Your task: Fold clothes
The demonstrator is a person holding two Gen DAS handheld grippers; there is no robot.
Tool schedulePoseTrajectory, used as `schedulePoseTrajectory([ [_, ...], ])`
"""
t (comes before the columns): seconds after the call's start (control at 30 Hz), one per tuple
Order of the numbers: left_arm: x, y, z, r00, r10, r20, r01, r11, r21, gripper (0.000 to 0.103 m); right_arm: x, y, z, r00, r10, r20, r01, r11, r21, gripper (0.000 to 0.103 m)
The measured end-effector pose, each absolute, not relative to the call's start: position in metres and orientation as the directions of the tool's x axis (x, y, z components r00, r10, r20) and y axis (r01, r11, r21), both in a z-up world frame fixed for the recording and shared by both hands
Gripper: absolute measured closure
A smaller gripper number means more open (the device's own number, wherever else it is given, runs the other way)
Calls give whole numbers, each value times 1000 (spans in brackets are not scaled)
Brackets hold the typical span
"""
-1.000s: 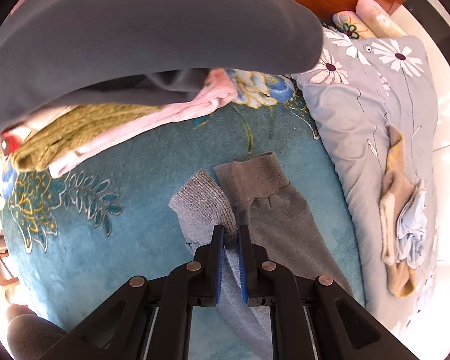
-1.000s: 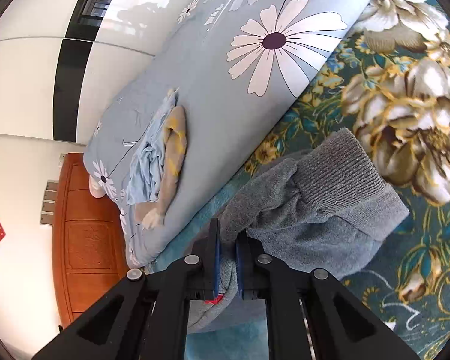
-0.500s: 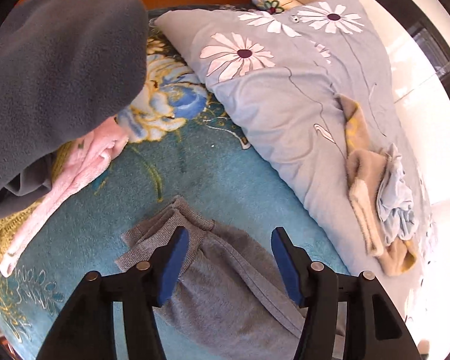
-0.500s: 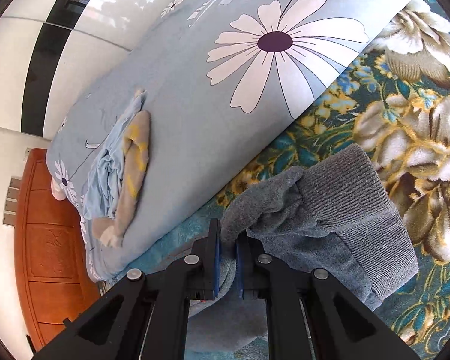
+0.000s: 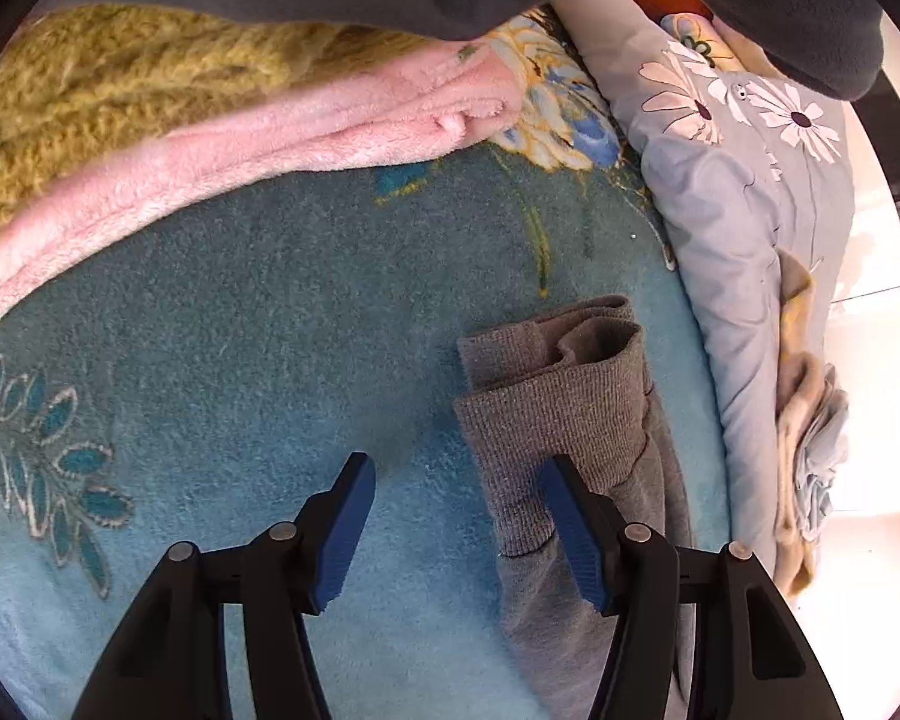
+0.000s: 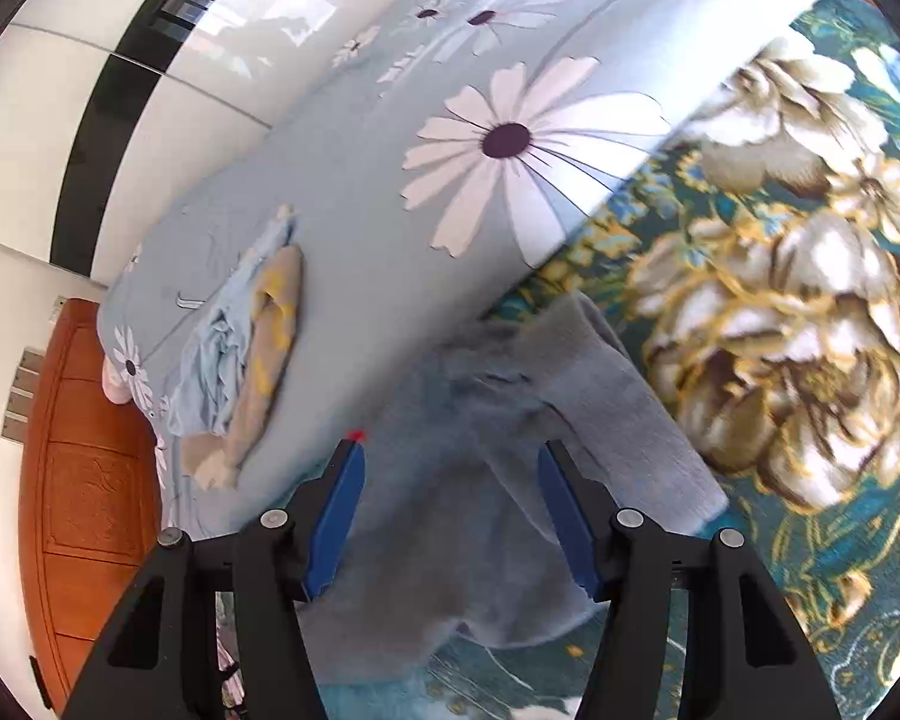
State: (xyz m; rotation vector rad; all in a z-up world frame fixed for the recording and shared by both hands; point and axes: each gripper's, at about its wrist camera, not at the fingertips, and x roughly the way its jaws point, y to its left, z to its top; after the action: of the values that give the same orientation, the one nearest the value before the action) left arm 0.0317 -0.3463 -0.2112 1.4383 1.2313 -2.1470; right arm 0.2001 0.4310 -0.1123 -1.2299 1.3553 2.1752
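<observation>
**Two open grippers over one folded grey garment**

Both grippers stood spread wide and held nothing. The left gripper point(image 5: 456, 522) hovered above the teal blanket point(image 5: 240, 330), and the grey garment point(image 5: 564, 420) lay ahead of it and to its right side. The right blue pad of this gripper was over the ribbed cuff of the garment, but whether it touched the cloth cannot be told; the left pad was over bare blanket, apart from the cloth.

The long axis of the garment ran away from the left gripper, almost along its fingers, with the two ribbed cuffs at the far end and the smooth cloth passing under the right finger toward the camera. In the right wrist view, the right gripper point(image 6: 450, 510) had the same grey garment point(image 6: 510, 480) directly between and below its open fingers, so the right gripper appeared the nearer one for a new grasp. The left gripper would probably need to shift to its right before it could close on an edge.

The garment looked soft and thick, of grey knit, with ribbed cuffs laid one over the other and a few loose creases. It seemed folded once along its length and not yet folded into a small packet. To the right of it lay the daisy quilt point(image 5: 744, 222), just beside its edge. Far ahead and left of the left gripper was a pink fleece point(image 5: 282, 126) with an olive knit point(image 5: 120, 66) above it.
</observation>
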Motion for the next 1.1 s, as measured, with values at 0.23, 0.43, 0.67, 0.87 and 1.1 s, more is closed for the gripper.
schedulePoseTrajectory([
  [0.23,7,-342,-217,-474,208,-856,625,-605,-493,32,235,414,-169,-600,-220,-769,-680,-366,635,37],
  [0.43,0,-341,-215,-446,250,-859,638,-584,-501,74,222,407,-199,-639,-211,-740,-687,-274,672,37],
  [0.67,1,-325,-182,-455,177,-873,601,-662,-448,89,213,418,-206,-680,-155,-716,-716,-72,695,41],
  [0.87,13,-327,-132,-538,139,-831,552,-687,-472,91,184,421,-169,-678,-185,-712,-687,-188,702,91],
  [1.1,32,-327,-68,-632,101,-768,445,-764,-467,91,161,424,-80,-775,-265,-574,-457,-391,799,93],
])
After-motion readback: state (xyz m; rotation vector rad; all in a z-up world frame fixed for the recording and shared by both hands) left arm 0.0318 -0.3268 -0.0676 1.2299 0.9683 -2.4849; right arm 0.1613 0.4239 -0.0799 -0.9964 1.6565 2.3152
